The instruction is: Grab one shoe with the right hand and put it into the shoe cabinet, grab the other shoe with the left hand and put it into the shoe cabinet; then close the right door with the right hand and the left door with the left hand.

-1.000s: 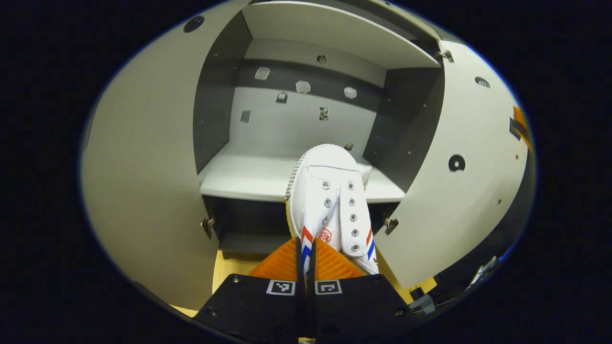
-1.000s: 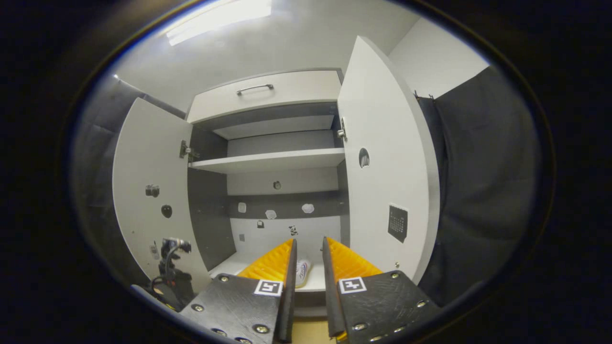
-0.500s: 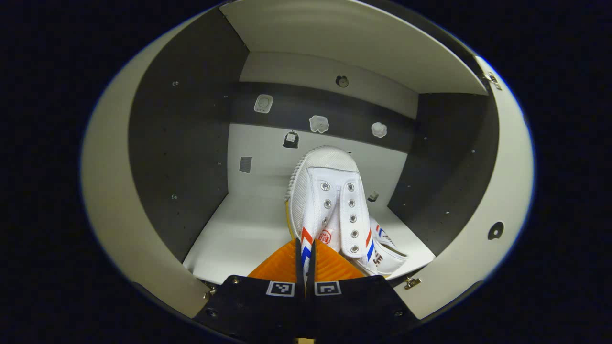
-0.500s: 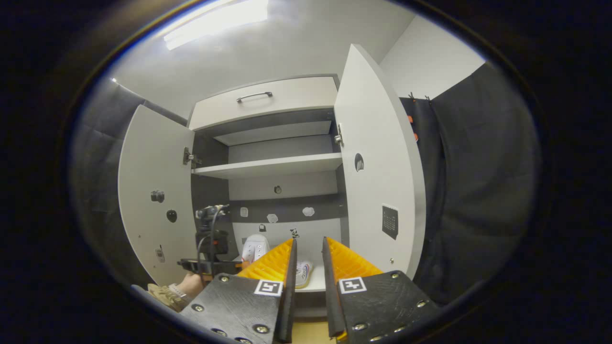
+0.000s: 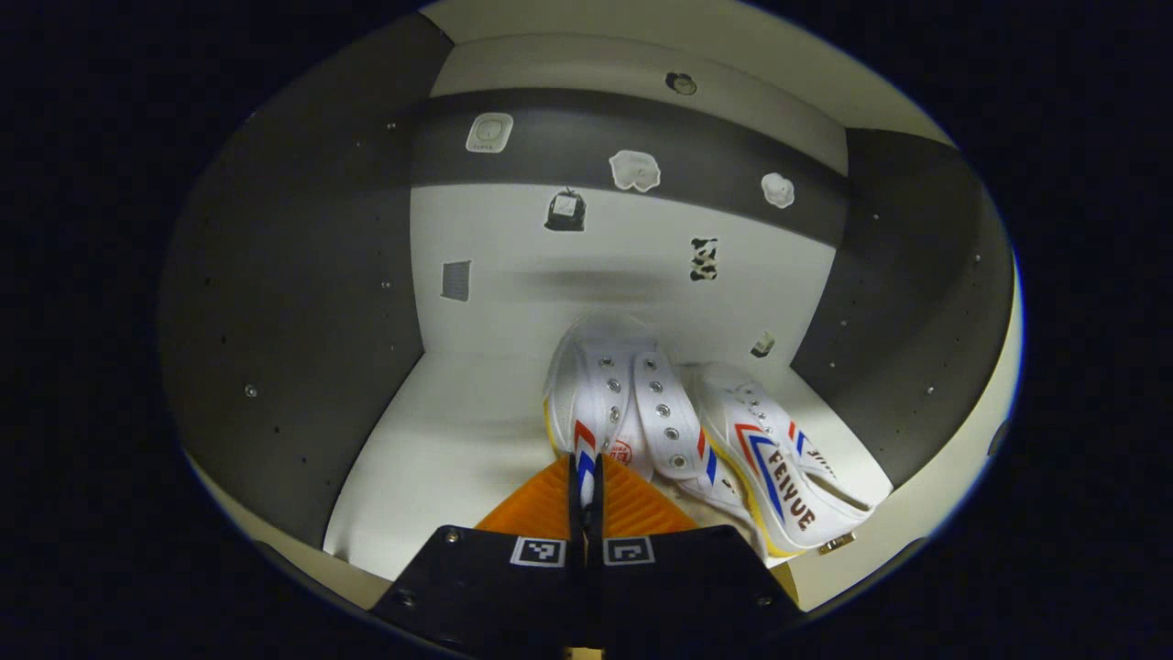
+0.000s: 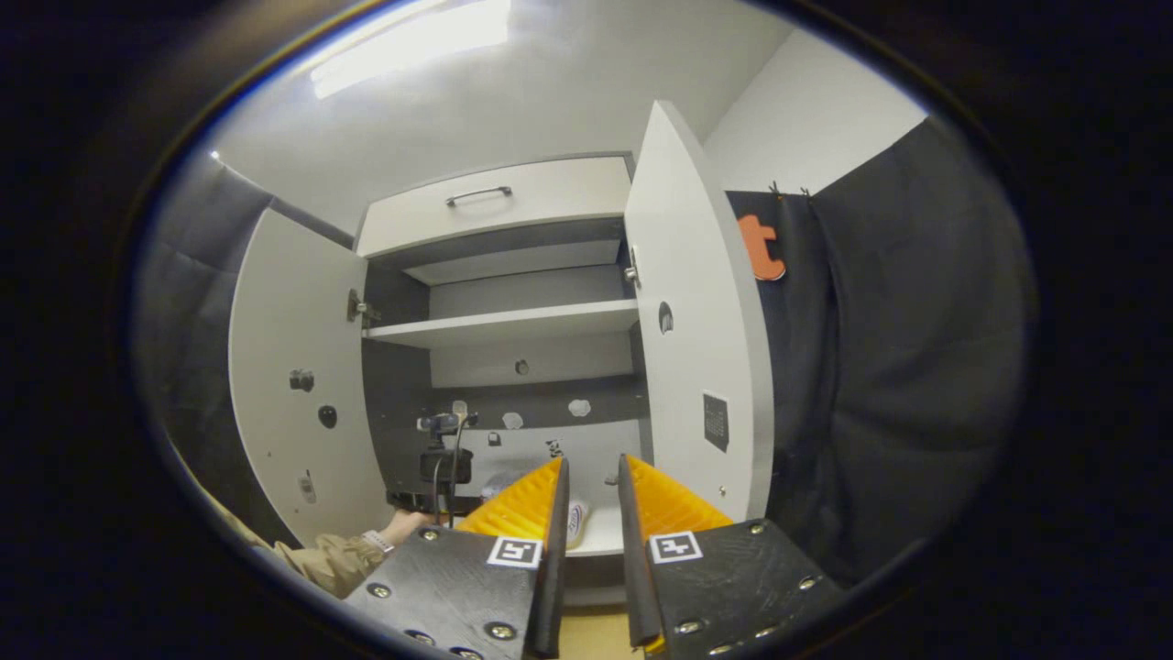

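Step 2 in hand: left gripper (image 5: 586, 477) clenched on shoe (image 5: 609, 403) at lower centre, inside cabinet (image 5: 293, 302) over shelf (image 5: 440, 431) beside shoe 1 (image 5: 779, 458); right gripper (image 6: 591, 513) parted, empty; next: lower, release, withdraw.

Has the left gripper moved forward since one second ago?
Yes. The left gripper, shut on a shoe, went deeper into the cabinet: its back wall looks nearer, and the doors have left the left gripper view.
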Motion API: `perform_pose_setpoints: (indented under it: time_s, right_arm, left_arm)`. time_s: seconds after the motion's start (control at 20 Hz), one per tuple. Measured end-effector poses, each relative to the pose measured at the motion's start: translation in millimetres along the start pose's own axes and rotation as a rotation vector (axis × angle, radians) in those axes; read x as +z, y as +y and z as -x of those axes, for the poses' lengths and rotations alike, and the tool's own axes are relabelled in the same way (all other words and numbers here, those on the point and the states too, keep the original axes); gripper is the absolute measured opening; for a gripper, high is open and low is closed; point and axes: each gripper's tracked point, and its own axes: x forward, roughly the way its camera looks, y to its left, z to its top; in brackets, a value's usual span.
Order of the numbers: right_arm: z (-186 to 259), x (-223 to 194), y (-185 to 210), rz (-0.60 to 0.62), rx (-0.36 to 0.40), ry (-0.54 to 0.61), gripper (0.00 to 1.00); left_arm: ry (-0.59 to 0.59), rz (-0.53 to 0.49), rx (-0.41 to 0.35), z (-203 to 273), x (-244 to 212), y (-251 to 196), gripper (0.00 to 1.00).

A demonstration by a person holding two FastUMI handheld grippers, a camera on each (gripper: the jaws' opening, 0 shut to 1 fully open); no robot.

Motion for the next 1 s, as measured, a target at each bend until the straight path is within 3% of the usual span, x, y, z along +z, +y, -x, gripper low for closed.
perform_pose_setpoints:
  time_s: [0.2,0.4,0.45,0.5,0.6,0.65,0.7,0.75,0.8,0.85,0.9,1.0]
  right_arm:
    - [-1.2,6.3,-12.8,-0.005,-0.063,-0.033,0.28]
    - [0.6,8.5,-36.5,0.004,-0.165,-0.041,0.28]
    - [0.4,8.7,-44.2,0.011,-0.194,-0.042,0.28]
    - [0.7,9.0,-50.8,0.017,-0.214,-0.042,0.28]
    - [1.9,7.6,-62.3,0.037,-0.253,-0.04,0.4]
    - [2.0,6.2,-65.9,0.055,-0.26,-0.038,0.55]
    - [0.8,4.9,-71.6,0.07,-0.269,-0.032,0.48]
    - [1.0,1.2,-76.2,0.087,-0.282,-0.014,0.67]
    - [5.0,-2.1,-80.3,0.104,-0.292,0.001,0.64]
    - [7.2,-3.9,-85.4,0.115,-0.306,0.01,0.77]
    - [6.8,-5.7,-87.6,0.117,-0.311,0.018,0.77]
    - [6.6,-11.4,-85.4,0.105,-0.305,0.041,0.77]
  left_arm:
    - [0.045,0.005,0.025,-13.8,-9.4,7.1,0.0]
    - [0.02,-0.007,-0.03,-6.0,-2.4,-1.1,0.2]
    - [-0.003,-0.014,-0.043,3.4,4.4,-3.4,0.19]
    - [-0.026,-0.021,-0.055,10.9,10.7,-6.8,0.33]
    - [-0.078,-0.046,-0.073,34.6,22.9,-14.3,0.42]
    - [-0.11,-0.056,-0.086,49.1,30.2,-20.3,0.43]
    - [-0.144,-0.065,-0.104,64.6,36.9,-27.4,0.49]
    - [-0.177,-0.075,-0.122,81.7,42.8,-33.6,0.56]
    - [-0.206,-0.084,-0.129,96.6,48.6,-38.0,0.63]
    - [-0.243,-0.098,-0.139,117.4,55.1,-42.5,0.69]
    - [-0.272,-0.11,-0.148,132.6,61.2,-46.6,0.85]
    - [-0.322,-0.128,-0.17,170.3,66.1,-52.9,0.87]
